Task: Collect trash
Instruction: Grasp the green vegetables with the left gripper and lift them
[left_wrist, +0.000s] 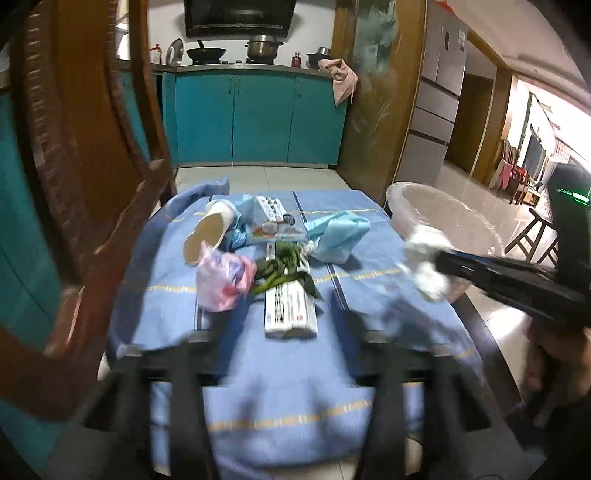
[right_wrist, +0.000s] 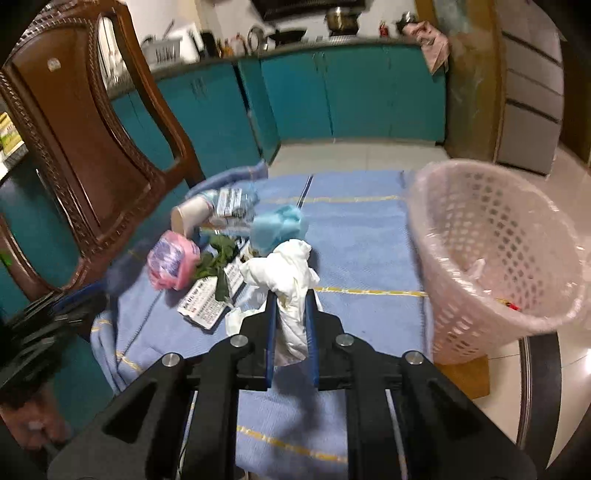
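Underneath everything, spread over the table, a light blue woven cloth with thin yellow stripes (right_wrist: 354, 240). Beyond it, teal kitchen cabinets (left_wrist: 258, 118) under a countertop with pots. At the left, pushed against the cloth's edge, a carved dark brown wooden chair (right_wrist: 92, 140). At the right edge of the cloth, tilted towards the table, a pale pink perforated plastic basket lined with a clear bag (right_wrist: 491, 258), with a few scraps inside.

Strewn across the far left half of the cloth, close together:
- a crumpled light blue paper or fabric piece (left_wrist: 338, 230), nearest the basket;
- a flat white printed carton (left_wrist: 290, 310), lying lengthwise with wilted green leafy stems (left_wrist: 284, 267) across it;
- a crumpled pink plastic bag (left_wrist: 221, 278) just left of the stems;
- a tipped-over white paper cup (left_wrist: 208, 230) further back;
- a printed snack wrapper (left_wrist: 275, 218) beside the cup.

Clenched on a crumpled white tissue wad (right_wrist: 284, 280), the right gripper (right_wrist: 291, 314), blue pads pressing both sides, lifted above the cloth between the litter and the basket; seen from the left wrist camera, tissue just in front of the basket's rim.

Released and empty, the left gripper (left_wrist: 280, 328), blurred black fingers apart, hovering over the near end of the carton.
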